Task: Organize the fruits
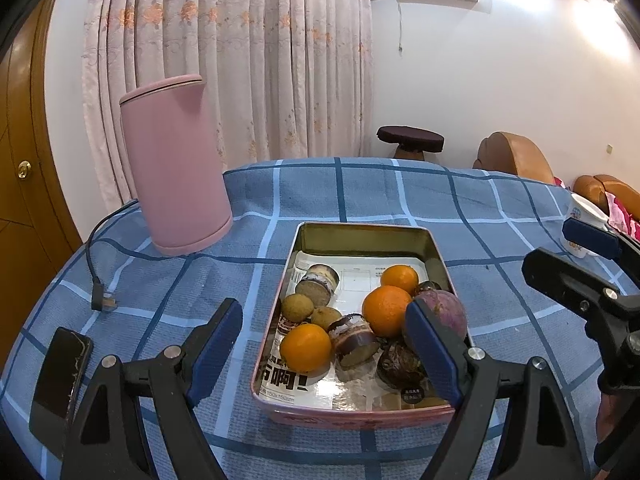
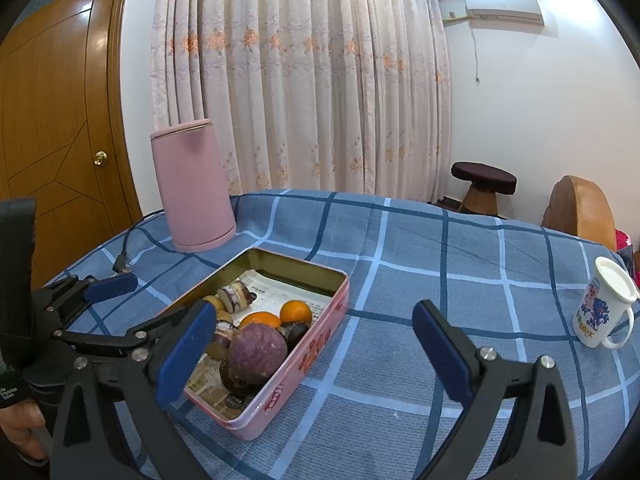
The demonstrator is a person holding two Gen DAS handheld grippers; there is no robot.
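Fingers (image 1: pixel 218 344) of the left gripper (image 1: pixel 326 344) spread wide, grasping nothing, framing the pink tin (image 1: pixel 276 360) on the tabletop (image 2: pixel 440 272). Three oranges (image 1: pixel 306 347), a purple fruit (image 1: pixel 442 314), small brown fruits (image 1: pixel 297 307), dark fruits and wrapped cakes (image 1: pixel 320 278) all inside the tin, none loose on the cloth. Right gripper (image 2: pixel 316 344) likewise splayed and empty beside the tin. Fits either a mixed tin awaiting sorting or fruit gathered in. Beyond: pink canister (image 1: pixel 174 168), mug (image 2: pixel 602 308), phone (image 1: pixel 60 376).
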